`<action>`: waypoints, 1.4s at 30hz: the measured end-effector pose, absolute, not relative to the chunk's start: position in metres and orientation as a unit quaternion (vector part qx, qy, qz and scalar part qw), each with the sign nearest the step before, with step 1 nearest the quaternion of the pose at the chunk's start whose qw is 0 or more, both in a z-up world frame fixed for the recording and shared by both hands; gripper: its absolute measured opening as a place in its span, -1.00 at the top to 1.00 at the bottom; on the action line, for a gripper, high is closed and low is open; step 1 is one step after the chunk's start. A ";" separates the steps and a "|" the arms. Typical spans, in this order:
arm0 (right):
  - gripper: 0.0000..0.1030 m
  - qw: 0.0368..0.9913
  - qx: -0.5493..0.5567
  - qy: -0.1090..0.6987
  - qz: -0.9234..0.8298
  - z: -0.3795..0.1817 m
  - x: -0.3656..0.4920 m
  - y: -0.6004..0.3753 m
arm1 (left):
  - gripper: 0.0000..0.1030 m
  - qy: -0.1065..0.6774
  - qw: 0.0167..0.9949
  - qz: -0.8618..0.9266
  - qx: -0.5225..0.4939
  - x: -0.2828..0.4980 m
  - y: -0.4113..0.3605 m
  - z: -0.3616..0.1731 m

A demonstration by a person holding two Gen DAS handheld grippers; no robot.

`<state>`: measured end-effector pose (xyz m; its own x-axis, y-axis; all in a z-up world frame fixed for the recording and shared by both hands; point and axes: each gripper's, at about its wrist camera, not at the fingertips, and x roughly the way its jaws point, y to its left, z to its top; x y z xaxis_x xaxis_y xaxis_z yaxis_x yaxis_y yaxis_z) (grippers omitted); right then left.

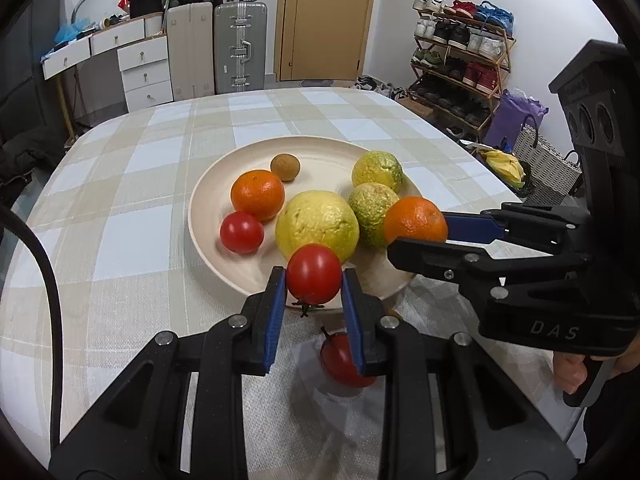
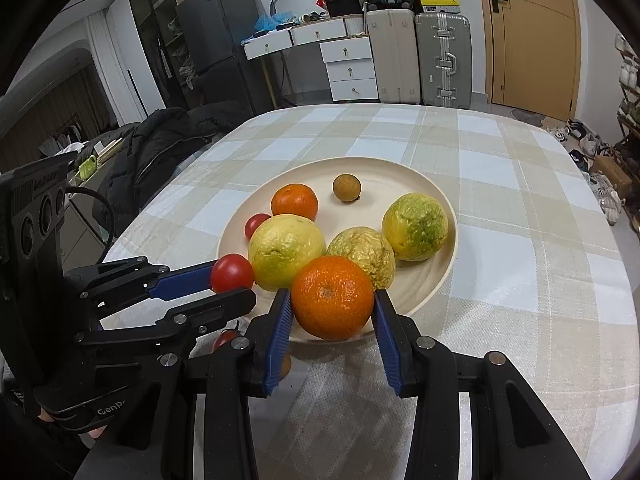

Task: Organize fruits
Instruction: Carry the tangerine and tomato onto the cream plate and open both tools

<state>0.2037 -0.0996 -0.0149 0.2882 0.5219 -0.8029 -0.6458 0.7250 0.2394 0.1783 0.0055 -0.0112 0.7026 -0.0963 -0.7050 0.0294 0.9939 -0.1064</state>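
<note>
A cream plate [image 1: 320,152] [image 2: 420,184] on the checked tablecloth holds three yellow-green citrus fruits, an orange [image 1: 258,194] [image 2: 295,201], a red tomato [image 1: 241,232] [image 2: 256,224] and a small brown fruit [image 1: 285,167] [image 2: 347,187]. My left gripper [image 1: 314,280] [image 2: 230,280] is shut on a red tomato [image 1: 314,274] [image 2: 232,272] over the plate's near rim. My right gripper [image 2: 332,300] [image 1: 416,230] is shut on an orange [image 2: 332,297] [image 1: 415,220] over the plate's near right rim. Another tomato [image 1: 344,358] [image 2: 224,338] lies on the cloth below my left gripper.
The table [image 1: 120,200] has rounded edges. Beyond it stand suitcases [image 1: 240,48], white drawers [image 1: 144,72], a door and a shoe rack [image 1: 460,64]. A dark jacket [image 2: 160,148] lies at the table's left side. A small brown fruit [image 2: 285,366] sits on the cloth under my right gripper.
</note>
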 end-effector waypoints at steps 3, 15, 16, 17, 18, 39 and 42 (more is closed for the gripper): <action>0.20 0.801 -0.065 0.472 0.362 -0.017 0.208 -0.098 | 0.52 0.382 0.923 -0.031 -0.043 0.182 0.007 -0.010; 0.20 0.802 -0.065 0.480 0.349 -0.024 0.226 -0.094 | 0.52 0.392 0.919 -0.019 -0.045 0.198 0.015 -0.017; 0.20 0.803 -0.065 0.480 0.347 -0.025 0.227 -0.094 | 0.52 0.392 0.919 -0.018 -0.044 0.199 0.015 -0.018; 0.20 0.804 -0.065 0.480 0.346 -0.025 0.229 -0.093 | 0.52 0.393 0.919 -0.016 -0.043 0.200 0.015 -0.018; 0.20 0.803 -0.063 0.482 0.345 -0.026 0.230 -0.093 | 0.52 0.393 0.918 -0.015 -0.042 0.201 0.016 -0.019; 0.19 0.814 -0.059 0.474 0.332 -0.027 0.229 -0.098 | 0.52 0.383 0.923 0.004 -0.028 0.201 0.018 -0.019; 0.09 0.821 -0.059 0.462 0.331 -0.022 0.224 -0.103 | 0.48 0.379 0.925 0.004 -0.028 0.194 0.019 -0.017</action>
<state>0.2242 -0.1029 -0.0220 0.3542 0.4886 -0.7973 -0.5974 0.7742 0.2091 0.1941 0.0186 -0.0166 0.7120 -0.0136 -0.7020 -0.0287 0.9984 -0.0486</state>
